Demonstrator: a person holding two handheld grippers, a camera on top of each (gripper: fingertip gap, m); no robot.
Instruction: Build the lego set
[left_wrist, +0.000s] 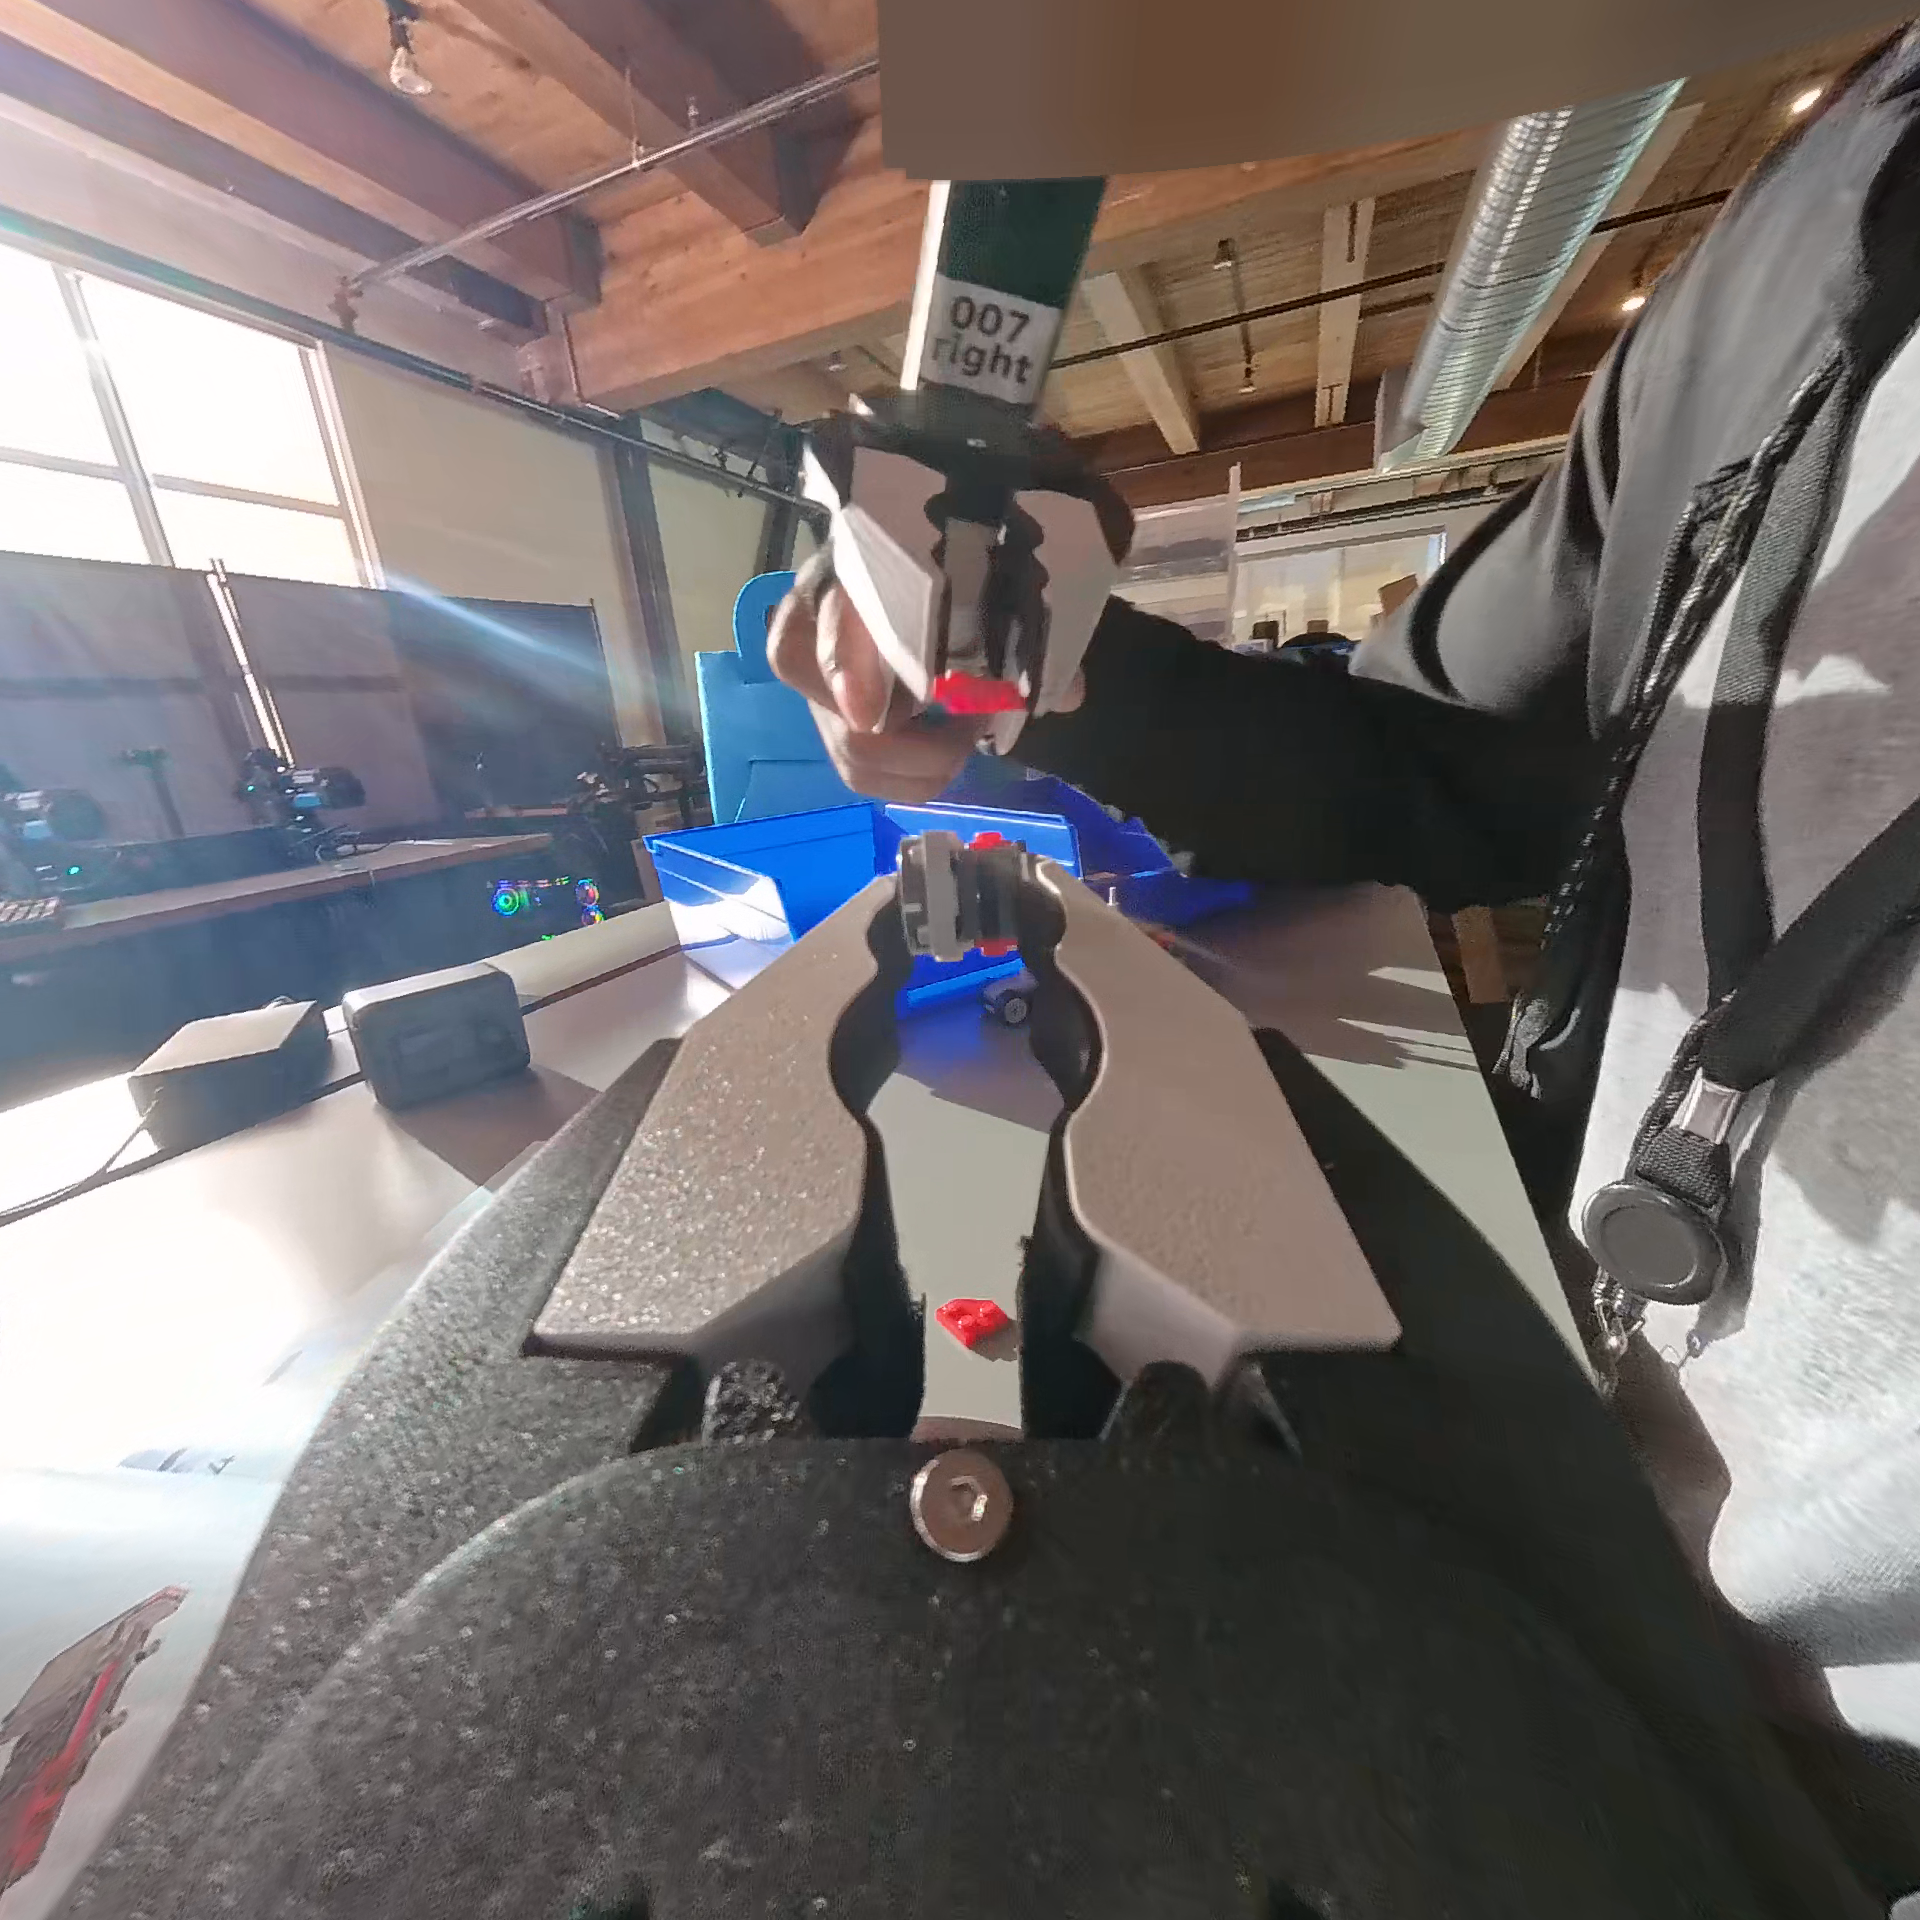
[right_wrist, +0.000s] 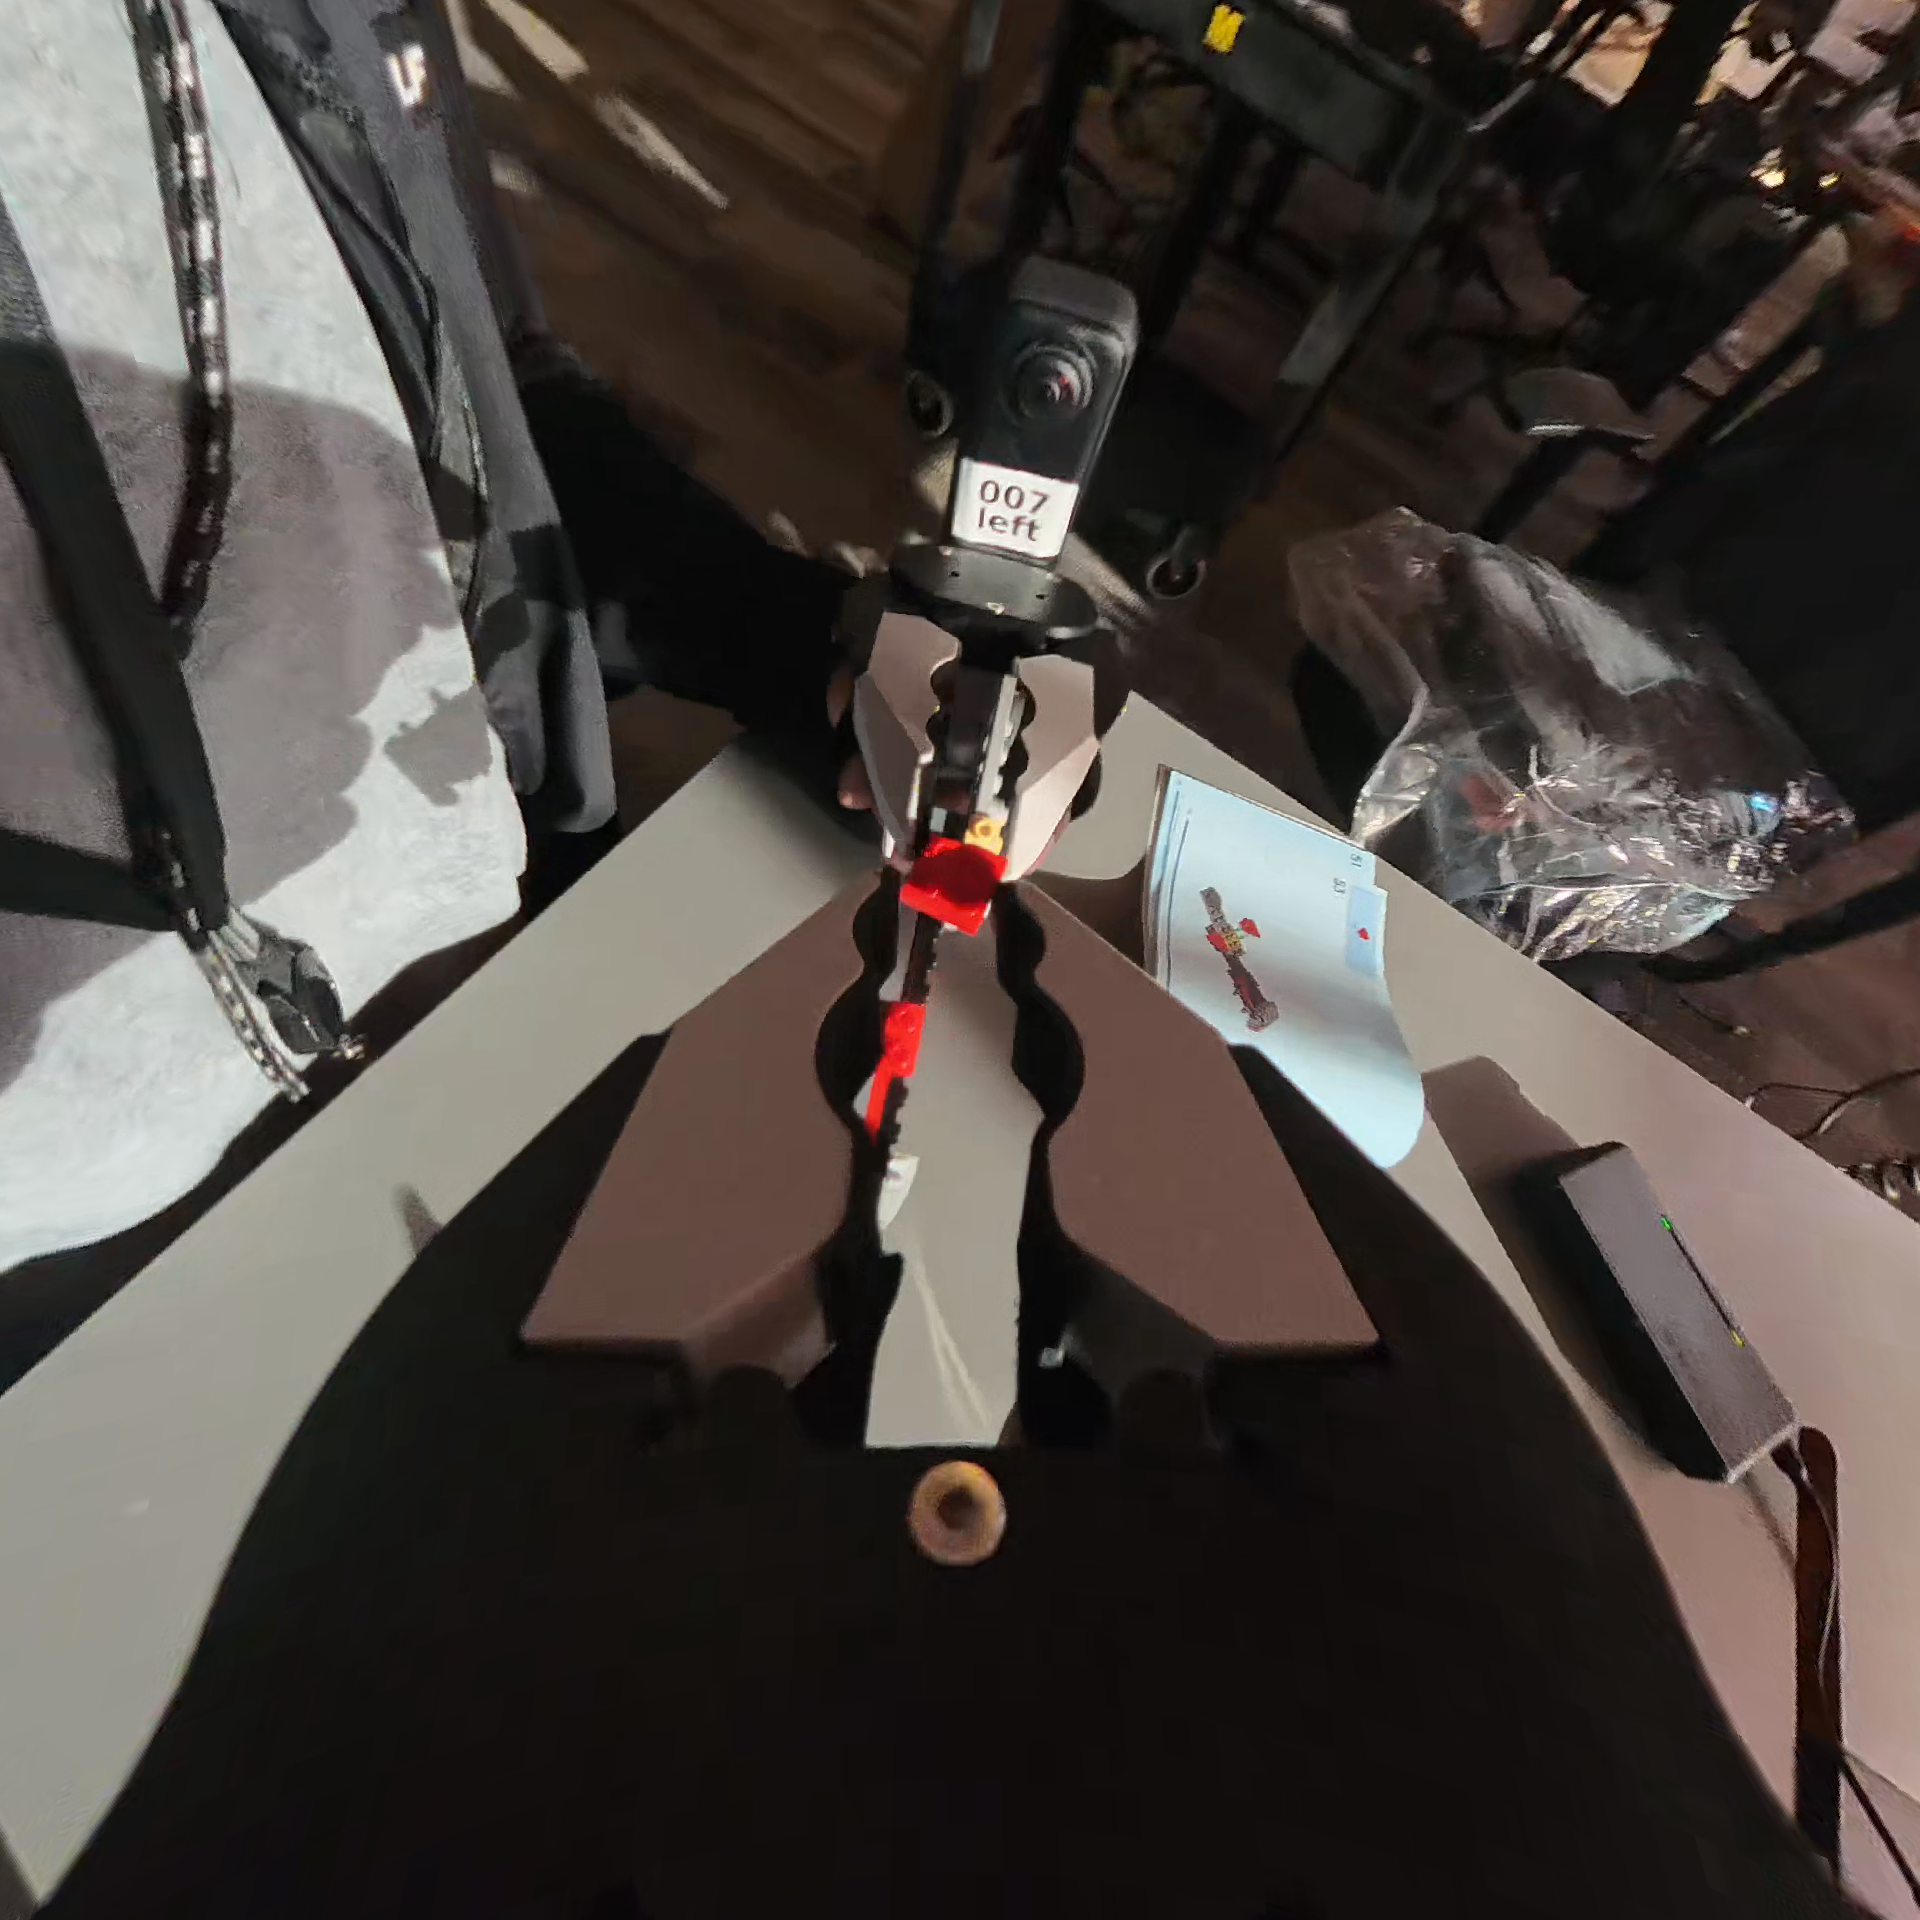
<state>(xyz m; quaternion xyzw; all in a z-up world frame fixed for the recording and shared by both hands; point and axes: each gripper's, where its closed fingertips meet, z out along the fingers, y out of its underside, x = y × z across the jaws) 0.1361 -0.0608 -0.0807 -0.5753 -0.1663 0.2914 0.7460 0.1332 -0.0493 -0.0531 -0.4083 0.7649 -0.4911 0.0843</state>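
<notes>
Your lego model (left_wrist: 961, 896), a grey, black and red build, sits pinched at the tips of your left gripper (left_wrist: 971, 894), jaws clenched on it, held up above the bench (left_wrist: 260, 1247). In the right wrist view the same model (right_wrist: 940, 935) runs long and thin from the left gripper (right_wrist: 961, 821) toward the camera. Your right gripper (right_wrist: 940, 899) jaws are clamped on a small red plate (right_wrist: 948, 885), touching the model's top; in the left wrist view that red plate (left_wrist: 977, 691) shows between the right gripper (left_wrist: 982, 696) tips, just above the model, contact unclear from there. Another loose red piece (left_wrist: 975, 1322) lies on the bench below your left gripper. A small wheeled piece (left_wrist: 1010, 1000) lies near the blue bin (left_wrist: 769, 883) behind. The instruction booklet (right_wrist: 1278, 956) lies open on the bench to your right gripper's right, a crumpled clear plastic bag (right_wrist: 1558, 748) beyond it. A black box (right_wrist: 1662, 1320) with a cable rests near the bench edge. Two dark boxes (left_wrist: 332, 1049) stand on the bench in the left wrist view. A lanyard reel (left_wrist: 1652, 1242) hangs from your torso.
</notes>
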